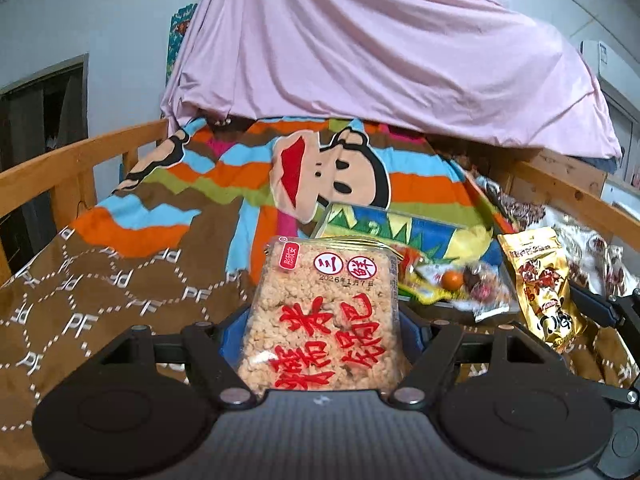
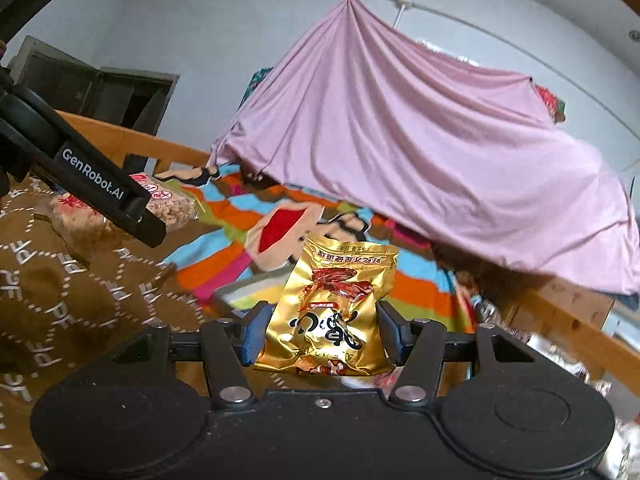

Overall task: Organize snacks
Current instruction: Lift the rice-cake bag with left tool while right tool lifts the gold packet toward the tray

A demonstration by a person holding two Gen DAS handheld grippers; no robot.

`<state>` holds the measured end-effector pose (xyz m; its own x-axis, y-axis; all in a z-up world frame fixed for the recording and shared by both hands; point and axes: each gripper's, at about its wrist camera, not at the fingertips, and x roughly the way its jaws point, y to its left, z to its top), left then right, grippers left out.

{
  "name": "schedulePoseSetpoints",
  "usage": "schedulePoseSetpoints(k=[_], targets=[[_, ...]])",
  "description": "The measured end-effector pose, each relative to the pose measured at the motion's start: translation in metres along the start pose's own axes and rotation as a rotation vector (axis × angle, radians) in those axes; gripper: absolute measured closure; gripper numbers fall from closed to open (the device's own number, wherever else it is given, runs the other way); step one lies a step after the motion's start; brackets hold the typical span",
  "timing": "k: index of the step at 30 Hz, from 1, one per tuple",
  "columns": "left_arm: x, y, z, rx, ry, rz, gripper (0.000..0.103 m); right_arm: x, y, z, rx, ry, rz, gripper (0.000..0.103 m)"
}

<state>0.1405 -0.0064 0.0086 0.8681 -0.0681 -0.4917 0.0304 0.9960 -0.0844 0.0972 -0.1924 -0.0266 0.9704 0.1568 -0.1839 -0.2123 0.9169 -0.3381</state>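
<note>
**A:** What does the left claw (image 1: 324, 334) have?

**B:** A clear packet of rice crackers (image 1: 326, 316) with red characters, standing upright between the blue pads, which are closed against its two sides. In the right wrist view the same packet (image 2: 168, 204) shows at the far left, partly behind the black arm of the left tool.

**A:** And the right claw (image 2: 324, 332)?

**B:** Closed in on a gold snack bag (image 2: 336, 308), its print upside down to that camera. The blue pads press its lower edges on both sides. From the left wrist view the gold bag (image 1: 540, 284) hangs at the right, above the bed.

**A:** Where are the other snacks?

**B:** In a shallow tray (image 1: 460, 304) lying on the bed, just behind the cracker packet and to its right. It holds a jumble of small wrapped sweets (image 1: 452, 280), orange, red and yellow; I cannot tell them apart further.

**A:** And what carries it all?

**B:** A bed with a wooden rail (image 1: 80, 156), covered by a brown and striped cartoon blanket (image 1: 160, 216). A pink sheet (image 1: 360, 52) hangs over the far end.
</note>
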Motion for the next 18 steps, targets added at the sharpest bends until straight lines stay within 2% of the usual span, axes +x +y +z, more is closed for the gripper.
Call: schedulePoseSetpoints(k=[7,14,18], targets=[[0.021,-0.020,0.017,0.011,-0.038,-0.012,0.026,0.027,-0.028,0.000,0.046,-0.031,-0.050,0.044],[0.058,-0.046,0.031,0.025,-0.045,-0.037,0.026,0.052,-0.044,-0.010,0.100,-0.048,-0.096,0.044],[0.082,-0.061,0.038,0.020,-0.031,-0.061,0.026,0.068,-0.049,-0.020,0.107,-0.021,-0.116,0.044]])
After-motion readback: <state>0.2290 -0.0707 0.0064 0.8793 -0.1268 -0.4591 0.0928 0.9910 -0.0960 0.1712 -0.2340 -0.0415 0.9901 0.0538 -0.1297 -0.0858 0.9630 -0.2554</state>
